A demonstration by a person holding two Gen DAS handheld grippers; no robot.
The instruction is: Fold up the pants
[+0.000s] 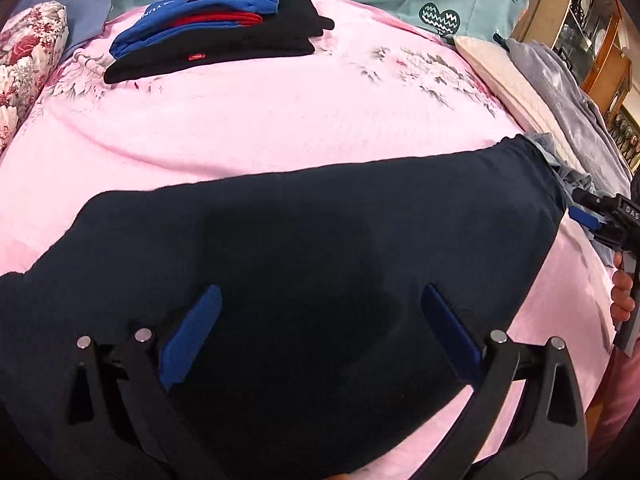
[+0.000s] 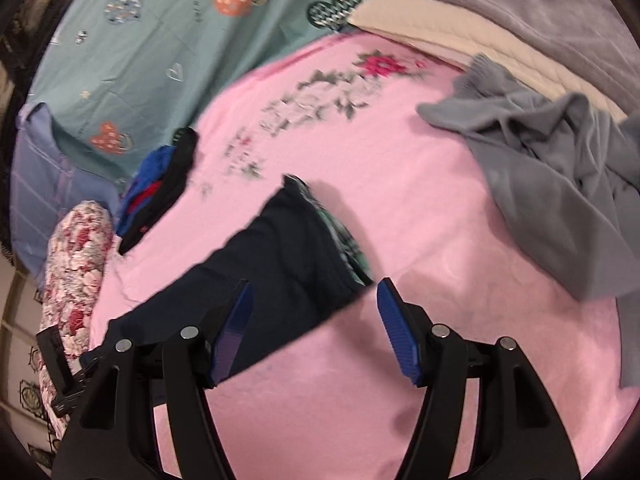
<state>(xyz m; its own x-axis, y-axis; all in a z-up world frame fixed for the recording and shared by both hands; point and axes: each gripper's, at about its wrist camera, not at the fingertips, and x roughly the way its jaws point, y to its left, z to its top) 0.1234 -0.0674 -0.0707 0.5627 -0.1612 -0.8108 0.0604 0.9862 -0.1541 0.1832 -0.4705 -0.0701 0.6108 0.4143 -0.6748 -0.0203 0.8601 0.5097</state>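
Note:
Dark navy pants (image 1: 304,240) lie flat and lengthwise on the pink bedspread (image 1: 260,120). My left gripper (image 1: 320,300) hovers over them, jaws wide open, nothing between the blue pads (image 1: 192,336). In the right wrist view the same pants (image 2: 280,256) stretch from lower left toward the middle, their waistband end (image 2: 340,232) showing a patterned lining. My right gripper (image 2: 314,312) stands open above that end, its left pad over the fabric, its right pad over bare bedspread (image 2: 440,240). The right gripper (image 1: 596,216) also shows at the right edge of the left wrist view, held by a hand (image 1: 622,296).
A stack of folded clothes (image 1: 216,32), blue, red and black, sits at the far left of the bed. A crumpled grey garment (image 2: 560,168) lies at the right. A floral pillow (image 1: 28,60) lies left, a teal sheet (image 2: 160,40) behind, and a wooden cabinet (image 1: 592,40) stands far right.

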